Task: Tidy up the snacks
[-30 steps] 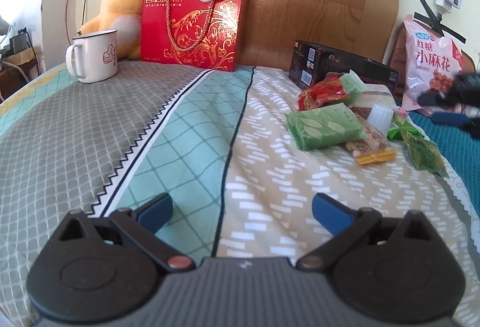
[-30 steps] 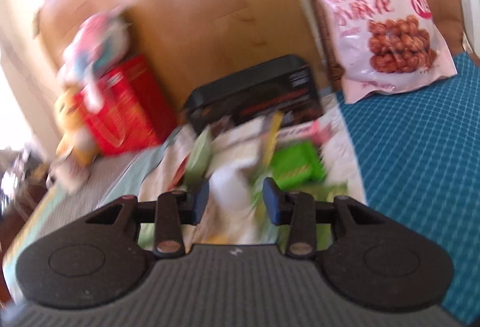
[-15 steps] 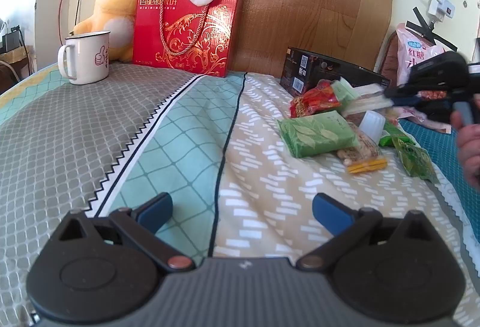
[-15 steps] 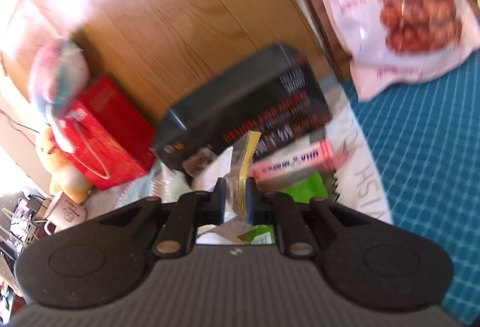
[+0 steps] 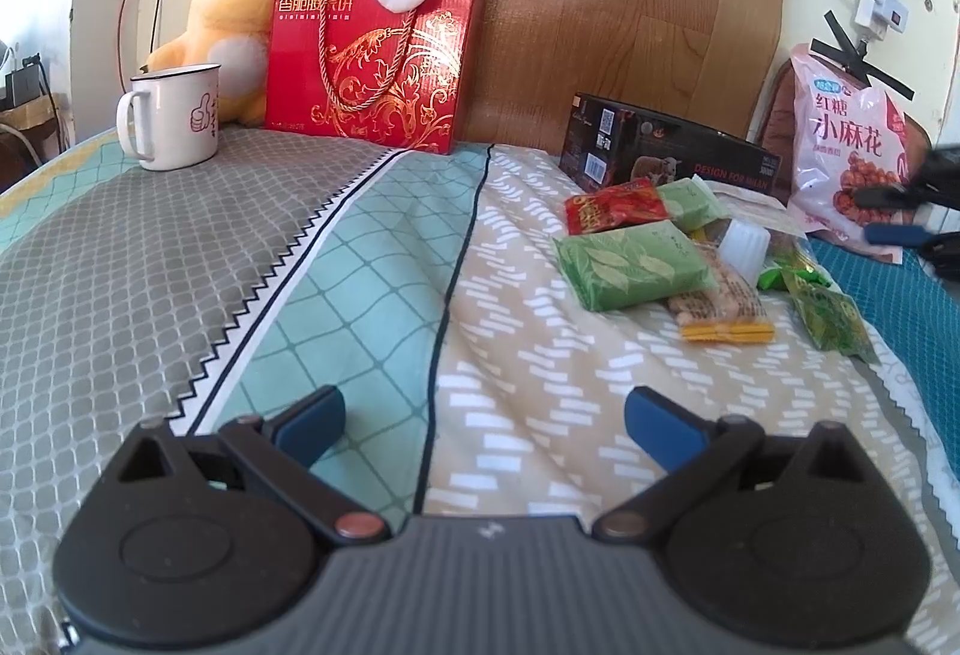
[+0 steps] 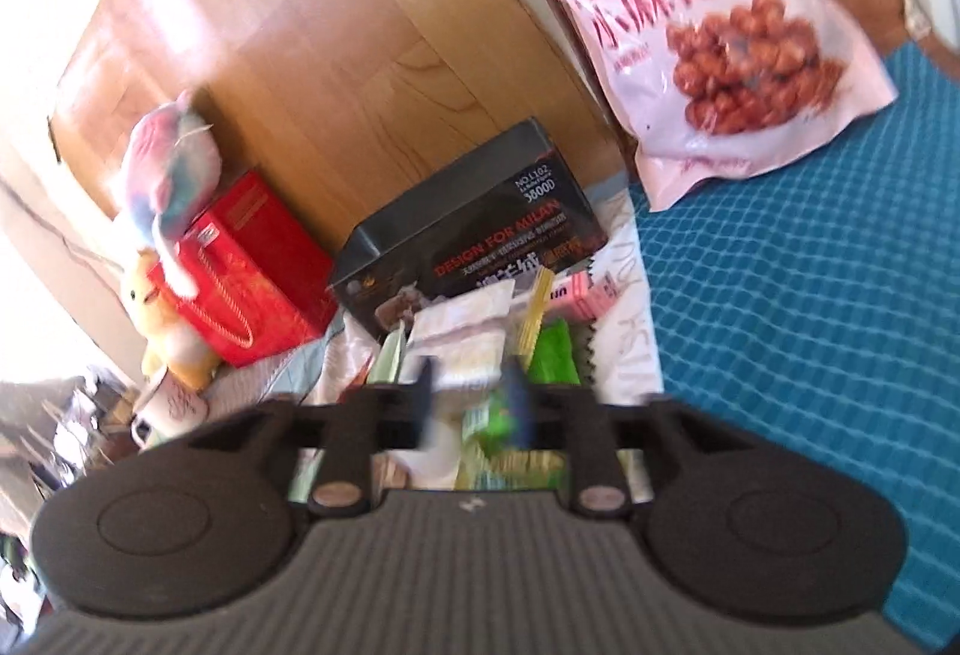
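Since half a second ago, our right gripper (image 6: 468,403) is parting its fingers from nearly closed to a narrow gap above the snack pile (image 5: 690,259), which is lying on the right of the bed before the black box (image 5: 672,159). Our left gripper (image 5: 483,418) is hovering wide and empty over the bedspread (image 5: 240,265). We are risking pinching several overlapping packets, since blur is hiding our aim.
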Demonstrator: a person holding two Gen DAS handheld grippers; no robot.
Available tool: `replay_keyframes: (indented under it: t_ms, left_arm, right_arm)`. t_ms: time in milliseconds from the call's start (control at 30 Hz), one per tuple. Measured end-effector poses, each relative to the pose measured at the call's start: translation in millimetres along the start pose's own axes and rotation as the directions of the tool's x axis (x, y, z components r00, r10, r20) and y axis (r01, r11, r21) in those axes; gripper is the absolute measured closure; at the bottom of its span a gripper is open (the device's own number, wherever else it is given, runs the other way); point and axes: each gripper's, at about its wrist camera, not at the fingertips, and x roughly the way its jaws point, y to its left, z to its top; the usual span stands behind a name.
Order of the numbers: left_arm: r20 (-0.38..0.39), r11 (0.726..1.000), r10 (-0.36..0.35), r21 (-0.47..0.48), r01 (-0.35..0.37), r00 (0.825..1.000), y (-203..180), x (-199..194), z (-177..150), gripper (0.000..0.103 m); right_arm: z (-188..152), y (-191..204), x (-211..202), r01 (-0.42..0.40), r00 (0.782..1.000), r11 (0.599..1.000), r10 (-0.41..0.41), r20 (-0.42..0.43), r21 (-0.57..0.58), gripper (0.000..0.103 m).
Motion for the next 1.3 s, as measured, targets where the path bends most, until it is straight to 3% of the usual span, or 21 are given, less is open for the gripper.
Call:
replay_keyframes:
  t_ms: [133, 267, 367, 400, 500, 700, 833, 1000, 1133, 1233, 1300]
  left_arm:
    - [-0.002, 1.0, 0.003, 0.008, -0.002, 1.0, 0, 1, 0, 0.001]
    - [-0.008, 1.0, 0.006, 0.02, -0.006, 1.0, -2, 3, 1, 0.001]
    - [-0.012, 0.999, 0.009, 0.031, -0.009, 1.0, -4, 4, 2, 0.001]
    - [-0.013, 0.999, 0.009, 0.033, -0.009, 1.0, -4, 4, 2, 0.001]
    - [-0.009, 1.0, 0.002, 0.026, -0.002, 1.0, -2, 4, 1, 0.001]
    - [-0.004, 1.0, -0.011, 0.017, 0.012, 1.0, 0, 2, 1, 0.001]
    - [-0.007, 0.999, -0.022, 0.032, 0.022, 1.0, -2, 2, 1, 0.001]
    - [-0.02, 0.99, -0.131, 0.046, 0.132, 0.991, -8, -2, 3, 0.002]
    - [-0.046, 0.965, -0.262, -0.01, 0.262, 0.964, -16, -5, 9, 0.006]
    - [-0.06, 0.943, -0.334, -0.004, 0.334, 0.941, -26, -10, 12, 0.011]
    - [-0.066, 0.935, -0.355, -0.002, 0.356, 0.932, -29, -13, 13, 0.013]
  right_arm:
    - [6, -15, 41, 0.063, 0.998, 0.998, -0.063, 0.006, 0.017, 0.047]
    - [10, -28, 71, 0.011, 1.0, 0.993, -0.008, -0.027, 0.114, 0.047]
    - [14, -14, 78, -0.006, 0.999, 1.0, 0.007, -0.047, 0.029, 0.067]
    - [15, -10, 76, -0.015, 0.999, 1.0, 0.016, -0.051, 0.014, 0.073]
    - [16, -2, 60, -0.028, 0.999, 1.0, 0.028, -0.035, 0.004, 0.08]
    - [1, -18, 0, -0.005, 1.0, 0.999, 0.004, 0.03, 0.038, 0.083]
    - [-26, -48, -39, -0.051, 0.999, 0.991, 0.051, 0.0, 0.125, 0.083]
    - [-65, -63, -77, -0.157, 0.982, 0.957, 0.177, -0.066, 0.242, 0.084]
    - [-92, -53, -73, -0.243, 0.942, 0.92, 0.299, -0.15, 0.307, 0.084]
    - [-102, -29, -53, -0.279, 0.911, 0.92, 0.344, -0.226, 0.276, 0.082]
    - [-105, -10, -39, -0.27, 0.912, 0.939, 0.32, -0.257, 0.212, 0.078]
